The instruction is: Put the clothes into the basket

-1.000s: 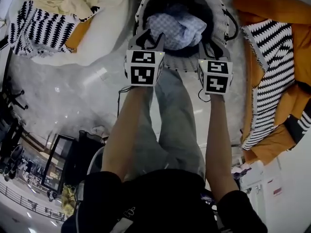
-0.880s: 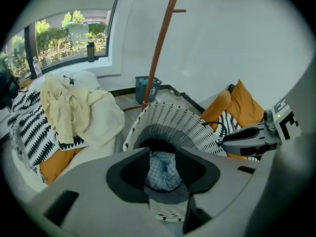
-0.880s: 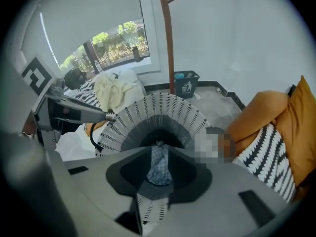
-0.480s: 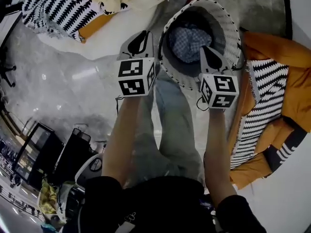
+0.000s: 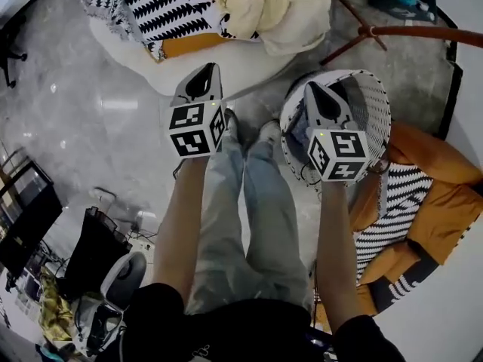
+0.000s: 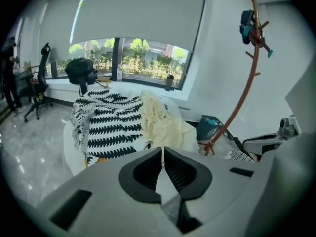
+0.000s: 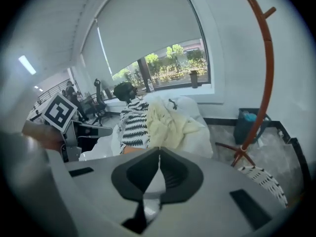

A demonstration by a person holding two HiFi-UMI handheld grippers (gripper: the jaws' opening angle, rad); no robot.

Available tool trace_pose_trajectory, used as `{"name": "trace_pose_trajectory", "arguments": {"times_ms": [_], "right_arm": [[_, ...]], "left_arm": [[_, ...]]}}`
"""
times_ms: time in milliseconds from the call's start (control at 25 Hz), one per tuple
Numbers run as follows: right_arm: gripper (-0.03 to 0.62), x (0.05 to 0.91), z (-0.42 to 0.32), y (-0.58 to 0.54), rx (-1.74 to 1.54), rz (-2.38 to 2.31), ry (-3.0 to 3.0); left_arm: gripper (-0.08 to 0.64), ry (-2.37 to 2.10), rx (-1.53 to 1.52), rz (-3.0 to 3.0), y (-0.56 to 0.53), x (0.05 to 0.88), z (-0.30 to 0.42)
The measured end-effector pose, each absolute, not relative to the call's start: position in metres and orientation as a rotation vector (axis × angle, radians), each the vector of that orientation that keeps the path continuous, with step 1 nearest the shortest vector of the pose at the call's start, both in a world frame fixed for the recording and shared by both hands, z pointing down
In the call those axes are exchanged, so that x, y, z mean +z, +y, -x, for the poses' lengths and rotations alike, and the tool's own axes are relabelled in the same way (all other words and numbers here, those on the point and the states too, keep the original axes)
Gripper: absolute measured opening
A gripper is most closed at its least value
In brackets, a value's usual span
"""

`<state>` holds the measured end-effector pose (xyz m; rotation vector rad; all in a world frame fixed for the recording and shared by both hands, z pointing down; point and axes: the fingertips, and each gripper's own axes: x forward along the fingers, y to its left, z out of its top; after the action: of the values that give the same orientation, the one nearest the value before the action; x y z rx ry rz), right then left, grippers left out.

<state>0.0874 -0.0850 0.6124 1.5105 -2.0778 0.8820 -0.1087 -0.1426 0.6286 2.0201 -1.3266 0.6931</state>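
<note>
My left gripper [image 5: 210,69] is shut and empty; its jaws have just been closing on nothing. It points at the white round seat [image 5: 234,60], which carries a cream garment [image 5: 260,2] and a black-and-white patterned cloth [image 5: 162,6]. My right gripper [image 5: 309,89], also shut and empty, hangs over the near rim of the white woven basket [image 5: 377,96]. The basket's contents are hidden. In the left gripper view the shut left gripper [image 6: 162,149] faces the cream garment [image 6: 158,122] and the patterned cloth [image 6: 108,122]. In the right gripper view the right gripper [image 7: 159,154] faces the cream garment [image 7: 170,122].
An orange cushion with another striped cloth [image 5: 423,194] lies right of the basket. A brown coat stand [image 5: 392,30] rises behind it, with a dark bin [image 7: 247,122] near its foot. The person's legs [image 5: 249,202] stand between the grippers. Office chairs [image 6: 37,85] stand far left.
Both grippers have pulled back from the basket and swung toward the white seat with the clothes. Their jaws have shut. The basket now sits at the right of the head view.
</note>
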Motion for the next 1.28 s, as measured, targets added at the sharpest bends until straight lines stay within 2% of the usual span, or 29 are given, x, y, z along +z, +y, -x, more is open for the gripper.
{"name": "trace_pose_trajectory", "arguments": {"times_ms": [200,520,760,960,1000,1040,1080,1160,1280], "right_arm": [[0.015,0.609,-0.050,-0.141,0.826,-1.440,-2.139],[0.015,0.618,-0.018,-0.231,0.750,-1.411,-2.182],[0.017,0.629,-0.012,-0.282,0.643,-1.373,-2.182],[0.023,0.651,-0.016,-0.317,0.675,-1.423,-2.135],[0.063,0.656,-0.015,-0.322,0.696,-1.420,-2.134],[0.164,0.663,-0.013,-0.328,0.723,-1.408,-2.137],[0.207,0.669,-0.011,-0.334,0.750,-1.394,-2.139],[0.218,0.680,-0.010,-0.348,0.774,-1.385,-2.135],[0.224,0.694,-0.017,-0.365,0.770,-1.409,-2.113]], "left_arm": [[0.020,-1.388,0.607,-1.989,-0.189,0.628,0.139],[0.020,-1.313,0.555,-2.085,-0.262,0.641,0.131],[0.020,-1.262,0.533,-2.115,-0.304,0.663,0.131],[0.021,-1.178,0.558,-2.165,-0.327,0.682,0.124],[0.021,-1.166,0.563,-2.166,-0.331,0.687,0.123],[0.025,-1.151,0.559,-2.161,-0.334,0.692,0.122],[0.059,-1.130,0.546,-2.151,-0.337,0.697,0.120],[0.151,-1.079,0.512,-2.130,-0.344,0.708,0.115],[0.176,-1.034,0.518,-2.142,-0.351,0.726,0.107]]}}
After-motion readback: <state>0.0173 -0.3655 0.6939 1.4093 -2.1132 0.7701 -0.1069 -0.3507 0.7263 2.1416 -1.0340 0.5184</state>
